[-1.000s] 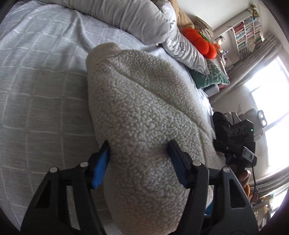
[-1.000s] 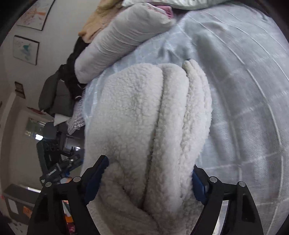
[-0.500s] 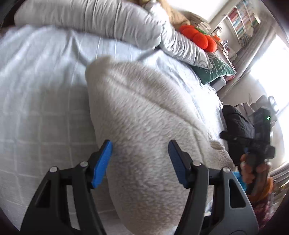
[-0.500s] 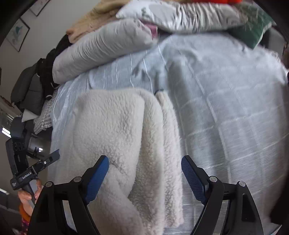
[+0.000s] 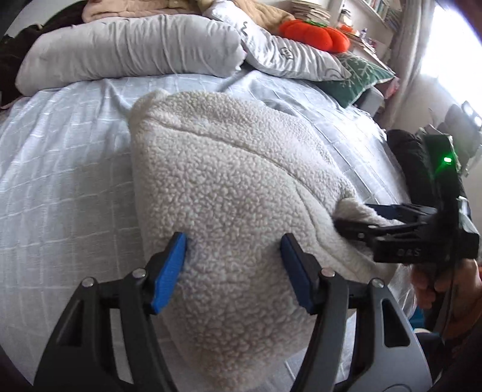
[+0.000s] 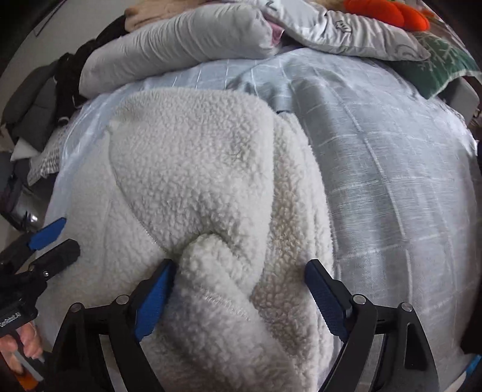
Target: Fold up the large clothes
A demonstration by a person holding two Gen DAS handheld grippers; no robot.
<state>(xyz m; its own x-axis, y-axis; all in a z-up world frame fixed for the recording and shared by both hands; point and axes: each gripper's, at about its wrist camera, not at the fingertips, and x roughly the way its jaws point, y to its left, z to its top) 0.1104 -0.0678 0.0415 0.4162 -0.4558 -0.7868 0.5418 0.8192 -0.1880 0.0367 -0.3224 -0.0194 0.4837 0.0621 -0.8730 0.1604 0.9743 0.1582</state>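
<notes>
The folded fleece garment lies on the bedspread; pillows lie beyond it at the far edge; the left gripper and right gripper straddle its near end.

The left wrist view is taken from close above the near edge of the bed, looking forward between the fingers of the left gripper over the folded fleece garment toward the grey pillow and the orange cushion. The right wrist view is set at a similar closeness and faces the same way between the fingers of the right gripper, but from further to the right, so the bed fills its right side. The fleece garment, grey pillow and orange cushion are shared by both views, and each gripper is caught at the other view's edge: the right gripper at the right, the left gripper at the lower left.
</notes>
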